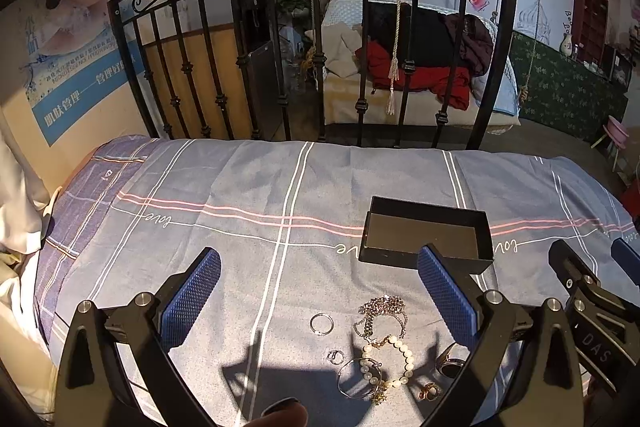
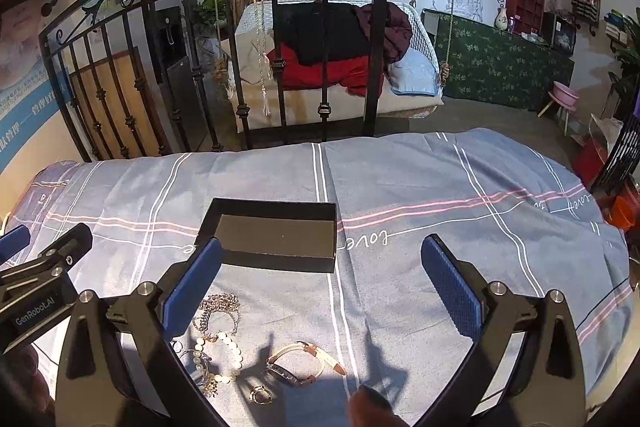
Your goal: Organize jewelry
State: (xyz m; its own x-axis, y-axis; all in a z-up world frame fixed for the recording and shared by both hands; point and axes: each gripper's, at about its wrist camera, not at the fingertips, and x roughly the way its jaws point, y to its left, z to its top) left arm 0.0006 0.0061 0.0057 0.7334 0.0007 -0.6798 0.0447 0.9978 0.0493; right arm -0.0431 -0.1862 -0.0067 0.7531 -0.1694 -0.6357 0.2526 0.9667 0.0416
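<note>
An open black box (image 1: 428,235) (image 2: 276,233) lies empty on the blue plaid bedsheet (image 1: 248,195) (image 2: 440,187). In front of it lies a cluster of jewelry: a silver chain (image 1: 382,311) (image 2: 218,307), a pearl bracelet (image 1: 394,359) (image 2: 224,355), a thin silver ring (image 1: 321,323), a small ring (image 1: 335,355), a silver bangle (image 1: 356,379), a gold ring (image 1: 429,391) (image 2: 260,395) and a watch (image 2: 304,363) (image 1: 450,361). My left gripper (image 1: 316,291) is open above the cluster. My right gripper (image 2: 320,279) is open, to the right of it above the watch.
A black iron bed frame (image 1: 320,27) (image 2: 200,47) rises behind the bed's far edge. A white cloth (image 1: 20,207) lies at the left. A wall with a poster (image 1: 76,75) stands to the left.
</note>
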